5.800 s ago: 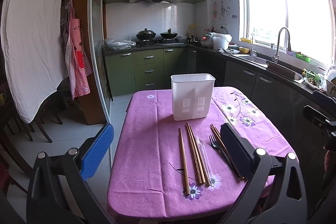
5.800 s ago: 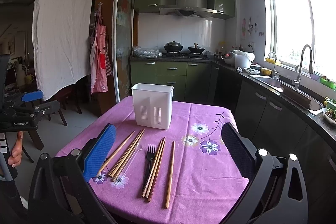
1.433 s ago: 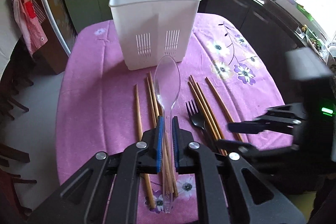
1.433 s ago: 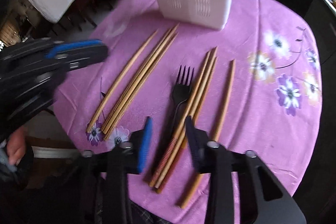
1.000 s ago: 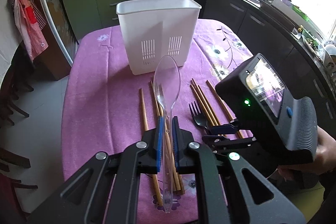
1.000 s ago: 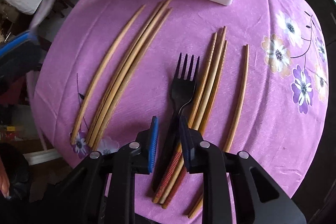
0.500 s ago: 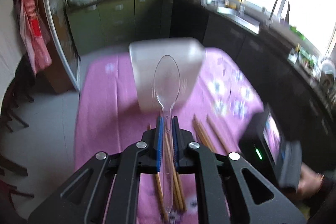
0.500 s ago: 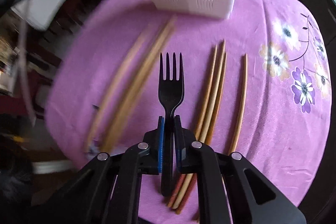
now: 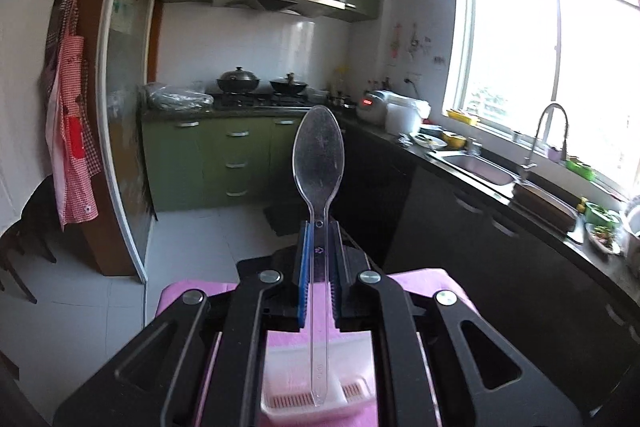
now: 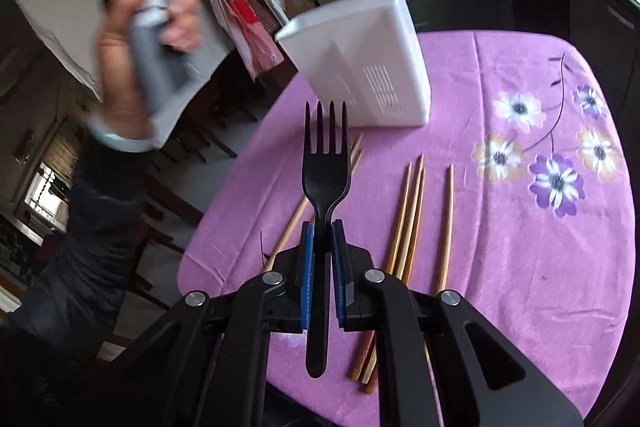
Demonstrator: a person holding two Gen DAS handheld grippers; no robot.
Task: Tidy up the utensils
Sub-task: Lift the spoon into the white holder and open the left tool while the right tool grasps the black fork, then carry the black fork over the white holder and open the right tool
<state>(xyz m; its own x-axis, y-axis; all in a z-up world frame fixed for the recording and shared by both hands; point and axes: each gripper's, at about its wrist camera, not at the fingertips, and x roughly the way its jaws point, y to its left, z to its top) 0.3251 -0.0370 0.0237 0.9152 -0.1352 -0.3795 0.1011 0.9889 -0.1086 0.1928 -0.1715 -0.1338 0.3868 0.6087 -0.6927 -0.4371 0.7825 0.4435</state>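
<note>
My left gripper (image 9: 319, 227) is shut on a clear plastic spoon (image 9: 319, 155), bowl pointing forward, handle end hanging over the white utensil holder (image 9: 352, 407) seen below between the gripper arms. My right gripper (image 10: 321, 227) is shut on a black plastic fork (image 10: 326, 167), tines forward, lifted above the purple tablecloth (image 10: 540, 267). The white utensil holder (image 10: 360, 67) stands at the far side of the table in the right wrist view. Several wooden chopsticks (image 10: 416, 203) lie on the cloth. The person's hand with the left gripper handle (image 10: 156, 27) is raised at upper left, blurred.
Kitchen counter with sink (image 9: 480, 163) runs along the right, below a window. Green cabinets and a stove with pots (image 9: 256, 83) are at the back. A red apron (image 9: 72, 131) hangs at left. Chairs (image 10: 192, 139) stand beyond the table's left edge.
My left gripper has risen and tilted up with the spoon, now above the holder. My right gripper closed on the fork and has lifted it off the cloth.
</note>
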